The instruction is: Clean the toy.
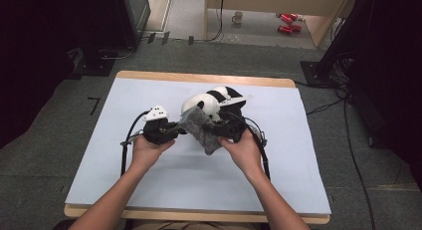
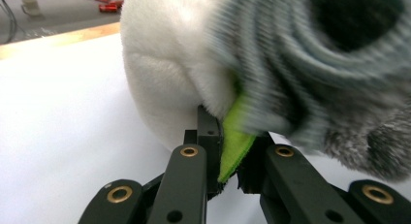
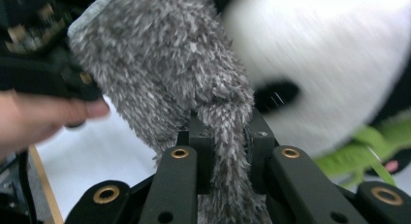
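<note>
A black-and-white panda plush (image 1: 206, 104) lies at the middle of the white-covered table (image 1: 149, 185). In front of it a grey fuzzy cloth (image 1: 204, 134) is stretched between both grippers. My left gripper (image 1: 179, 126) is shut on its left end; up close (image 2: 228, 151) the jaws pinch a lime-green edge (image 2: 235, 141) under the grey knit (image 2: 310, 64), tight against the panda's white fur (image 2: 165, 64). My right gripper (image 1: 219, 126) is shut on the other end, a fold of grey cloth (image 3: 160, 64) squeezed between its jaws (image 3: 228, 141), with the panda (image 3: 329, 54) just behind.
The table's wooden far edge (image 1: 199, 78) borders grey floor. Beyond it stand a mug (image 1: 238, 17) and red cans (image 1: 288, 21). Black stands flank both sides. Green plush trim (image 3: 378, 141) hangs by the panda. The other hand (image 3: 39, 117) and left gripper (image 3: 48, 64) are close.
</note>
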`<state>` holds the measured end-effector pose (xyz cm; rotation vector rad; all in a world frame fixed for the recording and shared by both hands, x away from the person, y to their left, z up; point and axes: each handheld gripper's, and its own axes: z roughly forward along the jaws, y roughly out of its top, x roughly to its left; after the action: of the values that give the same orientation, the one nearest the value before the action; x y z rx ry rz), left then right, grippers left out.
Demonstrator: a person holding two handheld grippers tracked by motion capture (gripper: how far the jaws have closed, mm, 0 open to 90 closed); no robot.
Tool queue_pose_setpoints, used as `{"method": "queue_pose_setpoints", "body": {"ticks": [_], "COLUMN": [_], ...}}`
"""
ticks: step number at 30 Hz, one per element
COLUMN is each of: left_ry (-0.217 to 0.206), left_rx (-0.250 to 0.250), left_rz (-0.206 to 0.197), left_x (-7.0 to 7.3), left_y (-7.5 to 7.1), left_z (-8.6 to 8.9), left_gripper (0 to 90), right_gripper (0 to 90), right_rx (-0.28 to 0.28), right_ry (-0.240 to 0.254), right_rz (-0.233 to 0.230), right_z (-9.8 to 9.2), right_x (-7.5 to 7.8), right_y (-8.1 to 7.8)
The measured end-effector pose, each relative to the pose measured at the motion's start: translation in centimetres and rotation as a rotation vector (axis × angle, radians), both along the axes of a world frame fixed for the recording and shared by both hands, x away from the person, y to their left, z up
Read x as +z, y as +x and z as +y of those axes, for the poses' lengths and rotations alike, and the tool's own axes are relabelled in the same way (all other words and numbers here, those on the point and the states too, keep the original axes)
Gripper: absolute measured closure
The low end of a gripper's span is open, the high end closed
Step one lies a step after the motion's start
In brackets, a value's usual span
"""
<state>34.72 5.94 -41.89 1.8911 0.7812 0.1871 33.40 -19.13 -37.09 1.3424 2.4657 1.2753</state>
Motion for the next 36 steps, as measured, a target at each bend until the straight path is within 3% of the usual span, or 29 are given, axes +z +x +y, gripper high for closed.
{"method": "queue_pose_setpoints", "body": {"ticks": [4, 8, 12, 16, 17, 18, 23, 26, 32, 36], "left_ry": [-0.022, -0.021, -0.029, -0.006, -0.001, 0.004, 0.028, 0.02, 0.007, 0.04], "left_rx": [0.011, -0.009, -0.039, -0.06, -0.067, -0.067, -0.028, 0.003, 0.066, 0.107], "left_rz": [0.029, 0.045, 0.049, 0.034, 0.037, 0.032, 0.031, 0.032, 0.059, 0.034], "left_x": [-0.2, -0.1, 0.1, 0.5, 0.5, 0.5, -0.5, -1.2, -2.4, -3.3], "left_y": [0.5, 0.7, 0.4, -0.3, -0.4, -0.6, -0.5, 0.0, 1.0, 1.4], "left_z": [0.9, 1.5, 2.2, 3.0, 3.3, 3.6, 4.9, 5.3, 6.1, 6.6], "left_gripper": [83.9, 84.3, 84.4, 84.4, 84.3, 84.3, 84.0, 83.8, 82.9, 82.2], "right_gripper": [78.8, 78.4, 78.0, 77.9, 77.6, 77.6, 76.1, 75.8, 75.1, 73.2], "right_rx": [0.01, 0.011, -0.029, -0.078, -0.115, -0.115, -0.184, -0.201, -0.215, -0.216], "right_ry": [-0.039, -0.05, -0.05, -0.049, -0.033, -0.033, -0.023, -0.015, -0.077, -0.093], "right_rz": [0.01, 0.017, 0.015, 0.017, 0.011, 0.011, -0.009, 0.004, 0.02, 0.018], "right_z": [-0.8, -2.5, -4.8, -7.2, -8.4, -8.4, -10.5, -11.0, -11.3, -11.4], "right_x": [-0.5, -0.7, -1.0, -1.3, -1.2, -1.2, -2.1, -3.3, -5.9, -6.8], "right_y": [0.1, 0.1, -0.4, -0.6, -0.5, -0.5, 0.1, 0.5, 1.4, 1.5]}}
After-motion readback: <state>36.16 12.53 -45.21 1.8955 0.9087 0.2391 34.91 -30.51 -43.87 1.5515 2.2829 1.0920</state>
